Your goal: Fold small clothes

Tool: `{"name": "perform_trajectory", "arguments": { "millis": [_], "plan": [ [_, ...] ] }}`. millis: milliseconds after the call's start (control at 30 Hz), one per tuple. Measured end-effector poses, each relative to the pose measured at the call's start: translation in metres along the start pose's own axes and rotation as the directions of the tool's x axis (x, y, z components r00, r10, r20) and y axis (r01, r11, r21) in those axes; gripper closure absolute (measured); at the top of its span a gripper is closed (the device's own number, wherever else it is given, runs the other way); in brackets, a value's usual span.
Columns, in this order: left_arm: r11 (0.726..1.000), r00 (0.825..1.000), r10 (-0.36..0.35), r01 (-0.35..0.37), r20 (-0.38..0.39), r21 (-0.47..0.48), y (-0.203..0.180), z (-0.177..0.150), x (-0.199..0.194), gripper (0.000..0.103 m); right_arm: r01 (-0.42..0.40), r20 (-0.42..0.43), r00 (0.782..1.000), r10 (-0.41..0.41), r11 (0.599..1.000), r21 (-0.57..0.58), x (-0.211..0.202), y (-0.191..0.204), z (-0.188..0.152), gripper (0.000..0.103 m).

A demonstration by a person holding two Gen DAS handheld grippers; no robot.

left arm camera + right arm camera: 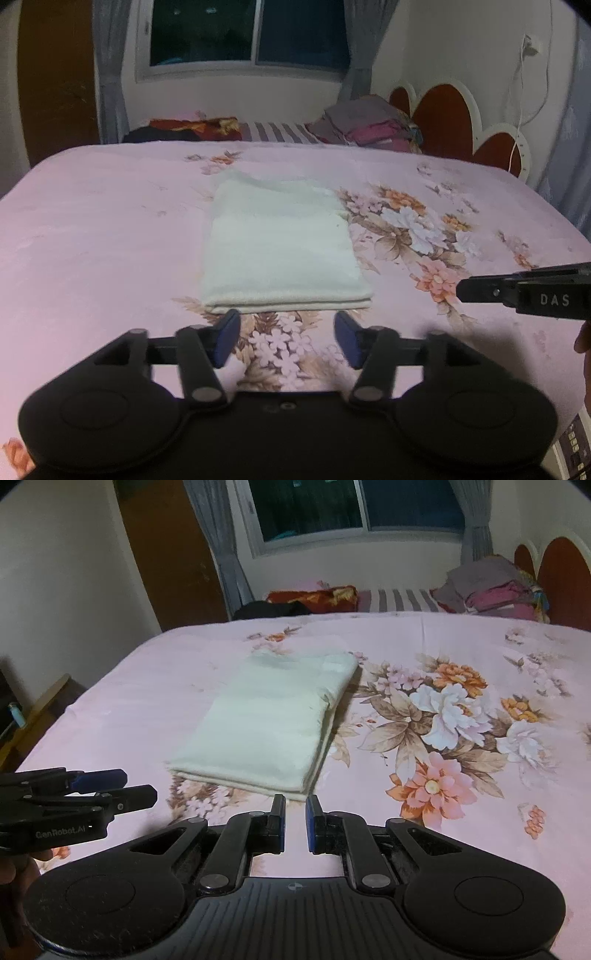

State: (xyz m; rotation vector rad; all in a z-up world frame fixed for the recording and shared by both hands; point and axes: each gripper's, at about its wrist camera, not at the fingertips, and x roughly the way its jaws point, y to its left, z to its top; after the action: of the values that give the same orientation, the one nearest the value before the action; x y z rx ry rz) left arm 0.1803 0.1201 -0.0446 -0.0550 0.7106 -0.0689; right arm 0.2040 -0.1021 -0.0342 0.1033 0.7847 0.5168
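A pale white-green cloth [280, 240] lies folded into a neat rectangle on the pink floral bedsheet [110, 229]. It also shows in the right wrist view [269, 723], with its layered edge facing me. My left gripper [286, 338] is open and empty, just short of the cloth's near edge. My right gripper [295, 821] stands with its jaws a small gap apart, holding nothing, just short of the cloth's near right corner. Each gripper shows in the other's view: the right one [517, 291] at the right edge, the left one [107, 786] at the left.
A stack of folded grey and magenta clothes [365, 125] lies at the far end of the bed by the red and white headboard [447, 118]. A red patterned pillow [192, 127] and dark items lie at the far left. A wooden door [166, 554] stands left.
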Motion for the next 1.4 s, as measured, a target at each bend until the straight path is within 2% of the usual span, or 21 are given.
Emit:
{"name": "perform_trajectory", "arguments": {
  "millis": [33,67,100,133,167,233,300,400,533,800,1033,1400],
  "plan": [
    [1.000,1.000,0.011,-0.011,0.014,-0.003,-0.002,-0.002,-0.007,0.027,-0.001,0.006,1.000,0.001,1.000,-0.003,-0.007,0.002,-0.003,0.092],
    [1.000,0.999,0.028,-0.028,0.035,-0.009,-0.004,-0.005,-0.015,0.004,0.001,0.012,1.000,-0.001,1.000,-0.007,-0.013,0.004,-0.006,0.092],
    [0.998,0.996,0.058,-0.057,0.064,-0.017,-0.007,-0.007,-0.023,0.001,0.022,0.018,1.000,-0.022,1.000,-0.016,-0.020,0.007,-0.009,0.083],
    [0.996,0.992,0.082,-0.081,0.094,-0.023,-0.008,-0.010,-0.031,0.000,0.052,0.022,0.998,-0.051,0.998,-0.020,-0.023,0.010,-0.013,0.059],
    [0.995,0.990,0.094,-0.091,0.102,-0.028,-0.010,-0.012,-0.037,0.000,0.093,0.031,0.995,-0.092,0.996,-0.016,-0.029,0.013,-0.017,0.000],
    [0.994,0.991,0.100,-0.097,0.086,-0.044,-0.010,-0.015,-0.048,0.000,0.111,0.100,0.989,-0.107,0.993,-0.028,-0.040,0.016,-0.027,0.000],
    [0.993,0.990,0.111,-0.107,0.081,-0.053,-0.010,-0.020,-0.059,0.000,0.133,0.073,0.989,-0.130,0.990,-0.037,-0.043,0.020,-0.034,0.000],
    [0.991,0.987,0.134,-0.131,0.089,-0.038,-0.014,-0.026,-0.077,0.000,0.115,0.063,0.992,-0.114,0.993,-0.017,-0.054,0.024,-0.043,0.000],
    [0.992,0.987,0.120,-0.116,0.107,-0.040,-0.019,-0.031,-0.104,0.000,0.115,0.062,0.991,-0.115,0.993,-0.012,-0.072,0.037,-0.050,0.000],
    [0.992,0.979,0.123,-0.120,0.164,-0.028,-0.033,-0.032,-0.140,0.000,0.115,0.127,0.986,-0.112,0.993,-0.018,-0.120,0.061,-0.054,0.000],
    [0.994,0.974,0.112,-0.107,0.196,-0.035,-0.039,-0.032,-0.153,0.000,0.128,0.170,0.978,-0.124,0.992,-0.018,-0.146,0.062,-0.050,0.000],
    [0.994,0.972,0.111,-0.107,0.205,-0.027,-0.041,-0.033,-0.156,0.000,0.139,0.170,0.977,-0.131,0.990,-0.034,-0.153,0.064,-0.052,0.000]
  ]
}}
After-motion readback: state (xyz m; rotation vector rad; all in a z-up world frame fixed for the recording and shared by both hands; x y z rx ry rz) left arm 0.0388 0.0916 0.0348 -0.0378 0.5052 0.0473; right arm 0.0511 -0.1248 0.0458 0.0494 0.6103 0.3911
